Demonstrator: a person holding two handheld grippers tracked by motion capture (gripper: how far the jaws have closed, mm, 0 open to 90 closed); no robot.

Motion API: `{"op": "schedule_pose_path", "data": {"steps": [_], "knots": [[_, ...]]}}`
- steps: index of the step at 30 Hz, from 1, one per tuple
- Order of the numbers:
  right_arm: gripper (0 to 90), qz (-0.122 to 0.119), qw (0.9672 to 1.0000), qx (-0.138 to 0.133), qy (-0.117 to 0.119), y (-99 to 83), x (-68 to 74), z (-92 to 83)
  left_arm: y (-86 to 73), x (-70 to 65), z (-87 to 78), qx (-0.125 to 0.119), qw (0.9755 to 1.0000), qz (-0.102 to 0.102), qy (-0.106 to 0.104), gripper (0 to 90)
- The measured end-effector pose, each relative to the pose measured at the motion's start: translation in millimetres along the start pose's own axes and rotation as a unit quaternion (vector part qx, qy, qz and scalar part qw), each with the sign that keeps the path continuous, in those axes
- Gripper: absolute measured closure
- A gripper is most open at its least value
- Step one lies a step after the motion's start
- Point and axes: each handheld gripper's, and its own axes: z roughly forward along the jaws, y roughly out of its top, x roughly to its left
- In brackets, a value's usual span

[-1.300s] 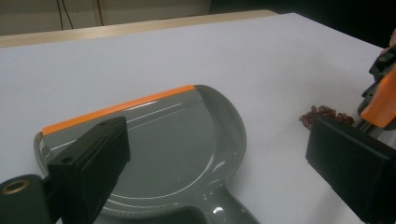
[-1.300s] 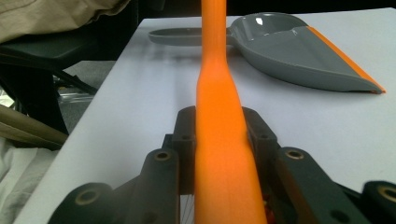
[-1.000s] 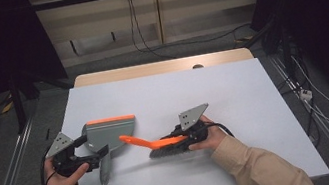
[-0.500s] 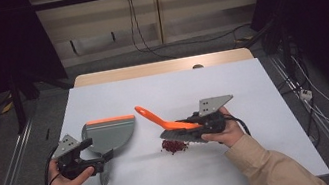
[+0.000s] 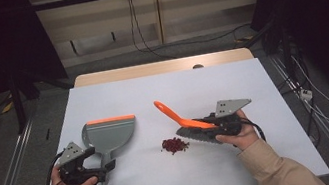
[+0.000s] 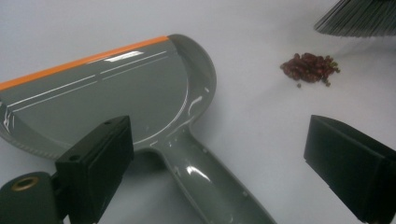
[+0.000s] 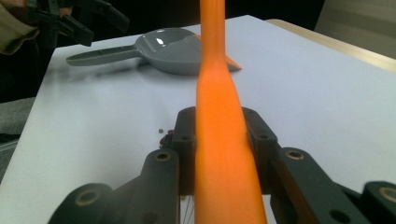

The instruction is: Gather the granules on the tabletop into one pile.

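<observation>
Clamped on the brush's orange handle [image 7: 219, 140], the right gripper [image 5: 218, 125] holds the bristles [image 5: 199, 135] just right of the red crumb pile [image 5: 175, 145]. Further left lies the dustpan [image 5: 109, 134], orange lip away from the crumbs, its handle between the left gripper's [image 5: 83, 167] wide-open jaws.

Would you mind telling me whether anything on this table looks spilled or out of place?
Yes: a small pile of dark red bits lies loose on the white table, between the grey dustpan and the brush.
</observation>
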Motion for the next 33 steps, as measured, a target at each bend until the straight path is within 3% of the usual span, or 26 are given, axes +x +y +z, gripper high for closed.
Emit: {"op": "schedule_pose_path", "data": {"steps": [10,16,33], "knots": [[71.0,0.025,0.9989,0.006,-0.04,-10.1,-1.7,-10.1,-7.8,0.8,0.9,0.024,0.9995,-0.005,0.018,8.1],[71.0,0.028,0.9979,0.002,-0.059,-11.7,-1.1,-17.4,-11.3,2.1,5.6,0.039,0.9986,-0.015,0.032,8.1],[71.0,0.032,0.9962,-0.015,-0.08,-9.7,0.5,-27.5,-15.4,9.6,1.5,0.057,0.9955,-0.039,0.065,10.4]]}}
